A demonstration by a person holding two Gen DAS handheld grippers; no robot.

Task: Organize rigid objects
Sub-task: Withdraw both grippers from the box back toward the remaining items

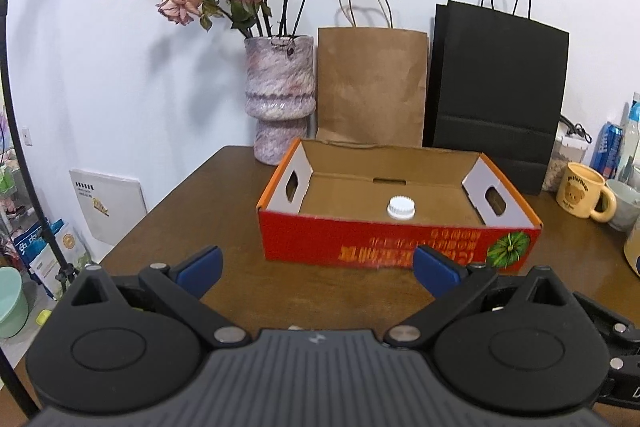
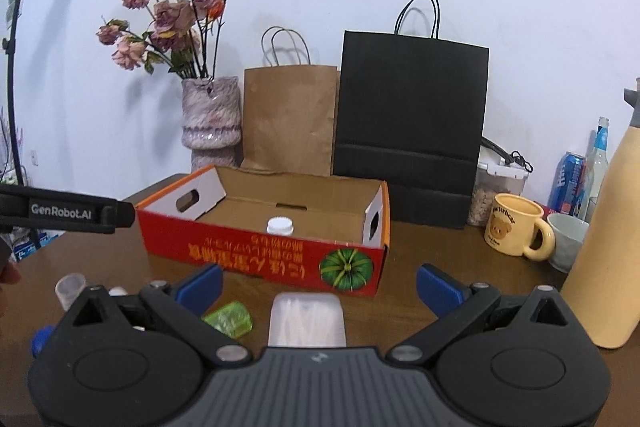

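Box (image 1: 396,239) of red cardboard sits open-topped on the wooden table (image 1: 224,227) in the left wrist view, and it looks like the place where the loose things belong. One white-capped bottle (image 1: 401,207) already stands inside it, near the front wall. The left gripper (image 1: 318,265) hovers just short of that wall with its blue pads spread wide apart and nothing between them. A vase of dried roses (image 1: 280,99), a brown paper bag (image 1: 372,87) and a black paper bag (image 1: 496,95) stand behind the box, against the wall.

From the right wrist view, the right gripper (image 2: 320,285) is likewise spread open and empty. Directly ahead of it, between its fingers and the box, lies a clear plastic case (image 2: 307,321) with white contents; a small green object (image 2: 229,319) rests just to its left, and a small clear cup (image 2: 70,287) lies further left. A yellow mug (image 2: 516,227) and a tall cream bottle (image 2: 608,239) stand off to the right.

My judgement is that the clear case is the natural next pick. To do it well, I would lower the right gripper squarely over the case, closing across its narrow sides so the smooth plastic does not twist out. Then lift clear of the box's front wall and set it down beside the bottle, not against it. Keep the left gripper out of that path.
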